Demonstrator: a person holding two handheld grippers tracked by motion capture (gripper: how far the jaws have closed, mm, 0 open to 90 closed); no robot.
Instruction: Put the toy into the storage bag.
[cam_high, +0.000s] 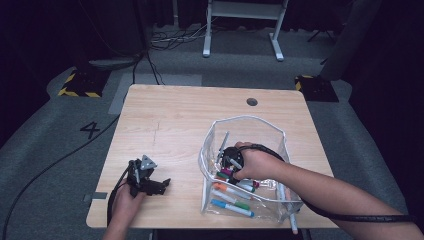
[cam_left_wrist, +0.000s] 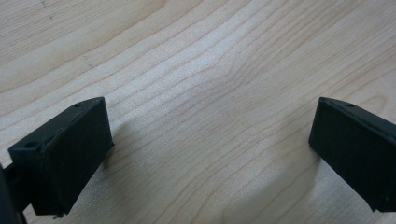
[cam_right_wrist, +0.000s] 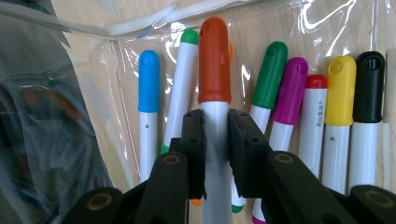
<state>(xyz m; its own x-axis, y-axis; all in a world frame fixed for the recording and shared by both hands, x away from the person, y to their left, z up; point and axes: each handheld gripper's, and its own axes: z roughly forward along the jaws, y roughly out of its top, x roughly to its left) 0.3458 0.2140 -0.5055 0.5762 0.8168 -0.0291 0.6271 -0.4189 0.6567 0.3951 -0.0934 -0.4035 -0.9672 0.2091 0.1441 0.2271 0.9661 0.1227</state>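
Note:
A clear plastic pouch (cam_high: 272, 135) stands open on the right half of the wooden table, with several coloured markers (cam_high: 232, 199) lying in its bottom. My right gripper (cam_high: 231, 159) reaches down inside the pouch. In the right gripper view its pads (cam_right_wrist: 193, 140) are shut on the white barrel of a marker with an orange-red cap (cam_right_wrist: 214, 60), held just above the blue (cam_right_wrist: 149, 81), green (cam_right_wrist: 272, 74), purple, yellow and black capped markers. My left gripper (cam_high: 159, 185) rests on the table at the front left, open, with bare wood between its fingers (cam_left_wrist: 65, 154).
A round cable hole (cam_high: 252, 102) sits near the table's far edge. Cables, a white desk frame (cam_high: 242, 22) and yellow-black floor plates lie on the grey carpet beyond the table. The right gripper's cable (cam_high: 350, 216) trails off the front right.

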